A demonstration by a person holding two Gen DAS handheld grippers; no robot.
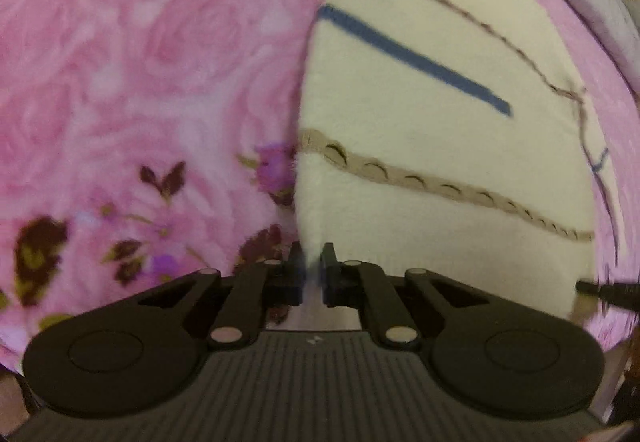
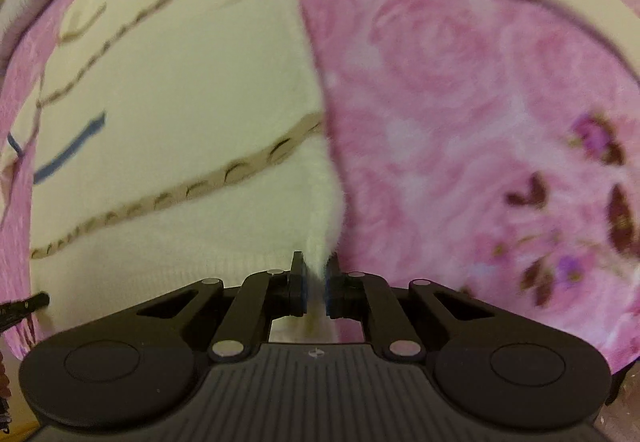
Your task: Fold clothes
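Both tongs (image 1: 312, 266) (image 2: 316, 274) pinching cream sweater (image 1: 420, 146) corners; pink blanket (image 1: 140, 82) beneath

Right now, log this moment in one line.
left tongs: shut on cream sweater | right tongs: shut on cream sweater | surface: pink floral blanket

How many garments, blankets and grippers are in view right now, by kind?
Cream sweater with blue and tan stripes: 1
Pink floral blanket under it: 1
Grippers, each shut on a lower corner of the sweater: 2, left gripper and right gripper
Total: 4
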